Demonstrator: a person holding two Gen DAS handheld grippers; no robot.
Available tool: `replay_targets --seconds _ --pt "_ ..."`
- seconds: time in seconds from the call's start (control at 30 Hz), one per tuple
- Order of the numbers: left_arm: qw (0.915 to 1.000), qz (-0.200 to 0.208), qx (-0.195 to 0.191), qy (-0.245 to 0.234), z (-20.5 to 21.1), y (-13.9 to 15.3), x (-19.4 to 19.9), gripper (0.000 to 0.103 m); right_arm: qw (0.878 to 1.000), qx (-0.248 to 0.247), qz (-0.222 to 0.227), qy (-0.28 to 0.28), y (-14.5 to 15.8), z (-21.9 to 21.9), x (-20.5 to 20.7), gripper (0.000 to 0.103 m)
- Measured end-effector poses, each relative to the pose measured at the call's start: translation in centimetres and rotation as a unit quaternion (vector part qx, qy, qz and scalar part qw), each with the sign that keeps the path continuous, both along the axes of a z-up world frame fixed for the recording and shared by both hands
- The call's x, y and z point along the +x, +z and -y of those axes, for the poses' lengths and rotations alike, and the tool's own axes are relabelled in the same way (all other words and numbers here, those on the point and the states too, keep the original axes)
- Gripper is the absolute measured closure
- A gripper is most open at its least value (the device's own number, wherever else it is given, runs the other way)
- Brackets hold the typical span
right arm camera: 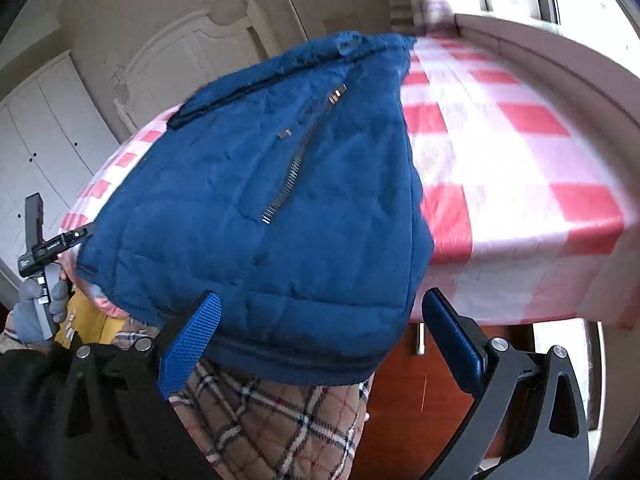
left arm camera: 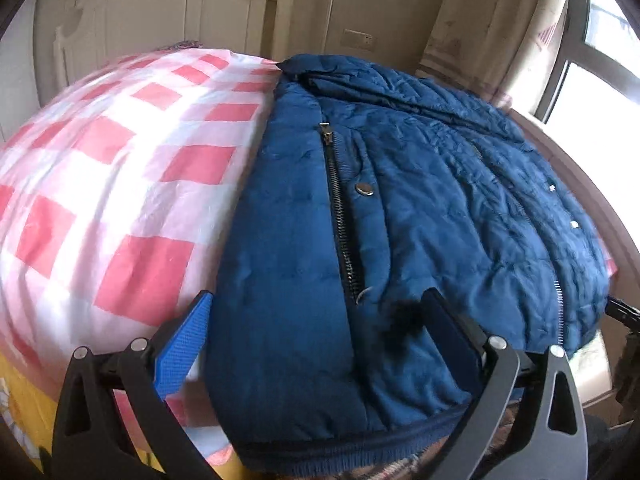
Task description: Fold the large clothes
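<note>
Across the checked bed (left arm camera: 120,184) the blue jacket (left arm camera: 360,208) runs lengthwise toward 12 o'clock, hem nearest both spread, empty claws, left claw (left arm camera: 316,320) and right claw (right arm camera: 320,320).

The blue quilted jacket (left arm camera: 400,208) fills the near middle of the bed, its hem overhanging the edge against the person's plaid garment (right arm camera: 280,412). Bare checked bedsheet (left arm camera: 120,168) lies open on both sides of it. The white headboard (left arm camera: 168,12) bounds the far end, and a pale ledge (right arm camera: 560,56), possibly a windowsill, bounds the window side.
</note>
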State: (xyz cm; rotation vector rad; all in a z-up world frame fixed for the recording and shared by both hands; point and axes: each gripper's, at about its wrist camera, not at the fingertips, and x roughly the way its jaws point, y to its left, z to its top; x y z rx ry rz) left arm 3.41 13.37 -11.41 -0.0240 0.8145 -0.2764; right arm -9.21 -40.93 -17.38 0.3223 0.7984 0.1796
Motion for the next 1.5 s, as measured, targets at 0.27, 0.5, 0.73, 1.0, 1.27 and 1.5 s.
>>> replay_targets --seconds 0.27,0.5,0.73,1.0,1.27,1.5 --pt "0.9999 0.012 -0.004 -0.005 -0.5 1.1 -0.6 0.081 0.996 0.043 0.055 0.064 0.9 -1.3 -1.4 0.053" --pt "0.9993 -0.008 -0.037 0.006 -1.6 0.4 0.5 0.064 0.994 0.045 0.089 0.046 2.4 -1.0 -1.4 0.047" --pt "0.9996 0.009 0.008 0.026 -1.3 0.1 0.7 0.025 0.995 0.032 0.085 0.030 2.3 -0.7 -0.9 0.037" --pt "0.9997 -0.007 -0.010 -0.020 -0.5 0.4 0.6 0.085 0.993 0.013 0.115 0.020 2.3 -1.7 -0.3 0.073" --pt "0.9730 0.023 -0.218 -0.073 -5.5 7.0 -3.2 0.095 0.948 0.190 0.251 0.055 7.0 2.6 -4.7 0.078" --pt "0.9183 0.139 -0.353 -0.115 -10.3 15.1 -9.1 0.096 0.888 0.201 0.397 0.121 15.8 2.4 -9.8 0.078"
